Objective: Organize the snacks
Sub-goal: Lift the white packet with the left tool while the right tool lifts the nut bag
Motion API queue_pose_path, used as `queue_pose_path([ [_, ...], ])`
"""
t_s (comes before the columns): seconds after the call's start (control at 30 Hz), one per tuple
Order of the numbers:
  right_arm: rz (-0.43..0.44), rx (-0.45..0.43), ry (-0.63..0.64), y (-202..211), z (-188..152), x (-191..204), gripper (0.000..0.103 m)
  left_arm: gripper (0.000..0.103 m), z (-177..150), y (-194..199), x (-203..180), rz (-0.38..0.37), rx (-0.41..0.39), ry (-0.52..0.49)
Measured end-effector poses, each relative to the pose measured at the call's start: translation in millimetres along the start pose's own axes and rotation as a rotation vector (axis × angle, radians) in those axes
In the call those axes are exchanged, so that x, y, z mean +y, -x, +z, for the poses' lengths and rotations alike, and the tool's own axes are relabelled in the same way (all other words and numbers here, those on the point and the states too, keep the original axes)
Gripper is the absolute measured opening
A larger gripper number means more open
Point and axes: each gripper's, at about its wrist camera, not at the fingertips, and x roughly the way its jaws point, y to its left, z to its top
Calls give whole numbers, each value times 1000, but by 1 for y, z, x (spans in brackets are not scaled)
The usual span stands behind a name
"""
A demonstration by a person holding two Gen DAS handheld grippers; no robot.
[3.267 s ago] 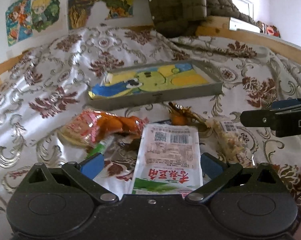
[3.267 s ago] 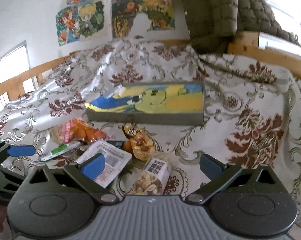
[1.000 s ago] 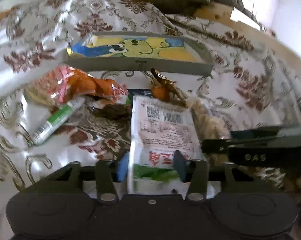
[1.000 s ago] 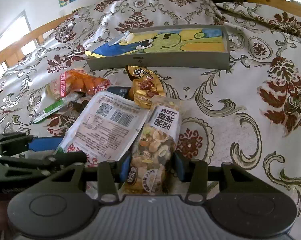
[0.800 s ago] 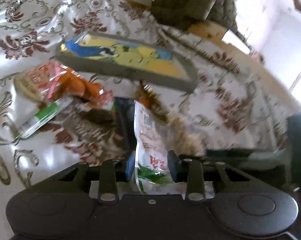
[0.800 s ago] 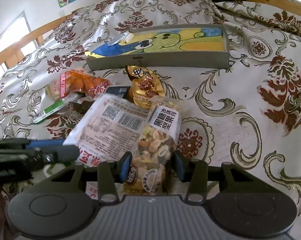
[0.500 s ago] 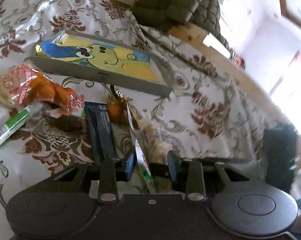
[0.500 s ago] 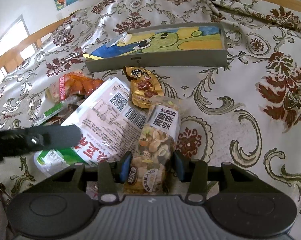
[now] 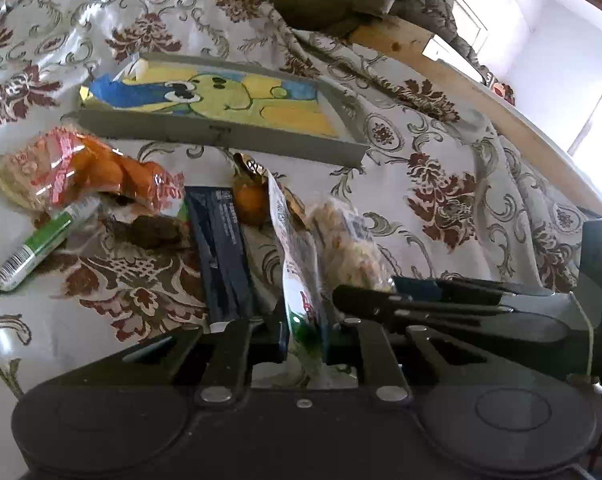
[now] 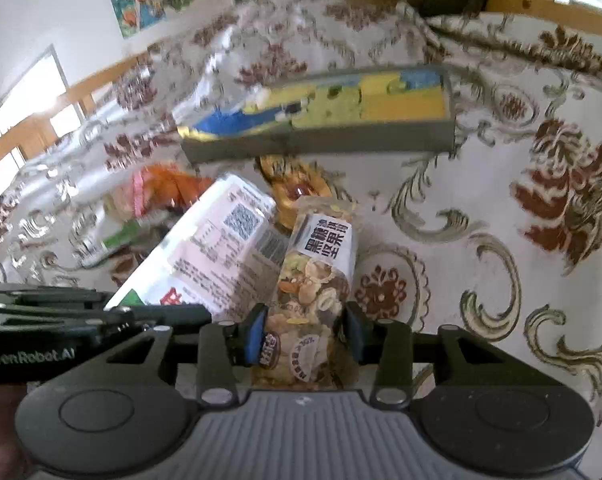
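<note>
My left gripper (image 9: 305, 326) is shut on a white snack packet (image 9: 297, 256) with red and green print, lifted and turned edge-on; it also shows in the right wrist view (image 10: 217, 256). My right gripper (image 10: 303, 334) is shut on a clear bag of mixed nuts (image 10: 315, 288), raised off the bedspread; the bag also shows in the left wrist view (image 9: 347, 248). The grey tray (image 9: 221, 134) with a cartoon picture inside lies beyond the snacks, also in the right wrist view (image 10: 321, 142).
On the patterned bedspread lie an orange-red snack bag (image 9: 85, 172), a green-white tube (image 9: 41, 250), a dark blue flat pack (image 9: 225, 256), a brown item (image 9: 153, 230) and a gold-wrapped snack (image 10: 297, 190). A wooden bed rail (image 9: 481, 108) runs behind.
Both grippers closed from open, the left on the white packet and the right on the nut bag. The left lifted and tilted its packet, uncovering the dark blue pack. The right has just begun lifting.
</note>
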Motion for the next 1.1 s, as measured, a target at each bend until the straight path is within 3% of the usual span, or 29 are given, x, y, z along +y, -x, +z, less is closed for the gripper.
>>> queue_pose_path([
  [0.27, 39, -152, -82, 25, 9, -11, 44, 9, 10, 21, 0, -14, -43, 38],
  [0.53, 64, -157, -166, 18, 15, -29, 45, 9, 18, 22, 0, 34, -32, 39],
  [0.9, 123, -274, -179, 18, 41, -38, 44, 9, 63, 35, -3, -12, -162, 97],
  [1.1, 138, -343, -192, -6, 80, -53, 45, 9, 107, 18, 6, 42, -253, 137],
])
